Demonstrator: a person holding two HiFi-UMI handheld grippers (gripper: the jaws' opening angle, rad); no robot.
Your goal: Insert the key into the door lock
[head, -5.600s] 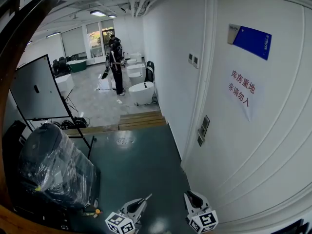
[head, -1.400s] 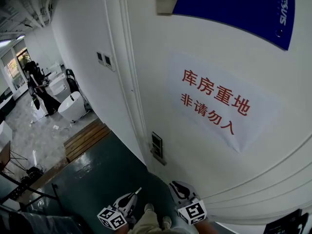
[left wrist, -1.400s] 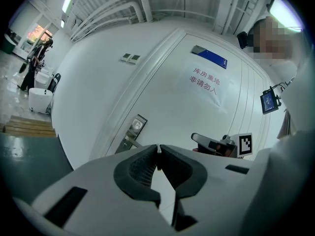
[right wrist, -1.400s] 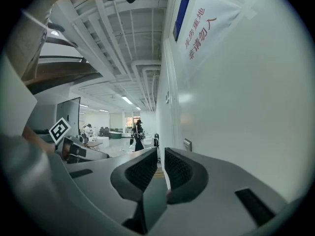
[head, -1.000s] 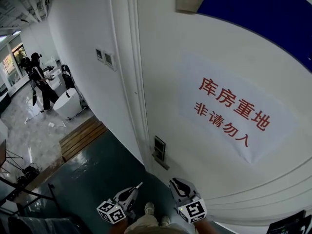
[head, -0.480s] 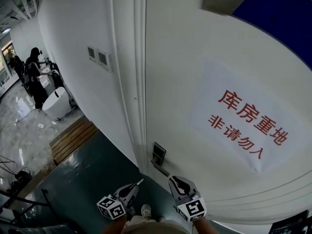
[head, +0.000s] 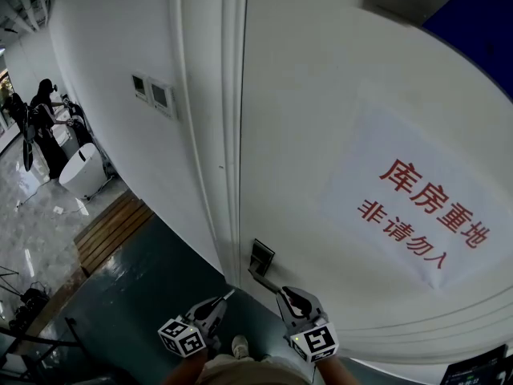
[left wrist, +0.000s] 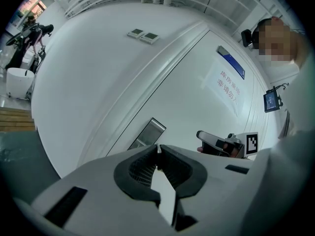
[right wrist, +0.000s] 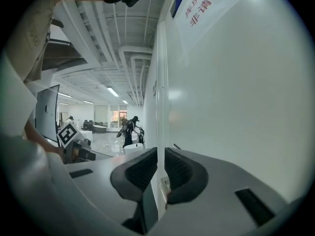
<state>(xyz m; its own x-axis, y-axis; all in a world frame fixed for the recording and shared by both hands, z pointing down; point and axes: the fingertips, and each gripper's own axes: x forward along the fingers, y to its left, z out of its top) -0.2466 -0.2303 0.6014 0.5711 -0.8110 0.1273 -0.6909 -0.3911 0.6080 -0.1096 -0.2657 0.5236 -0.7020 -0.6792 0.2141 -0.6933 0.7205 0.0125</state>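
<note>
The left gripper (head: 216,303) has its jaws pressed together on the key (head: 227,295), a thin metal sliver poking out past the tips; the key points up towards the door lock (head: 261,256), near it but not touching; the lock's metal plate sits low on the white door (head: 337,119) by the frame edge; the right gripper (head: 288,297) hovers just beside the lock's lever, its jaws all but together with nothing between them.

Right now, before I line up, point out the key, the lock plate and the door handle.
key (left wrist: 158,149): left gripper view, on its thin metal tip.
lock plate (head: 260,256): head view, middle of its dark face.
door handle (head: 263,279): head view, midway along the lever.
</note>
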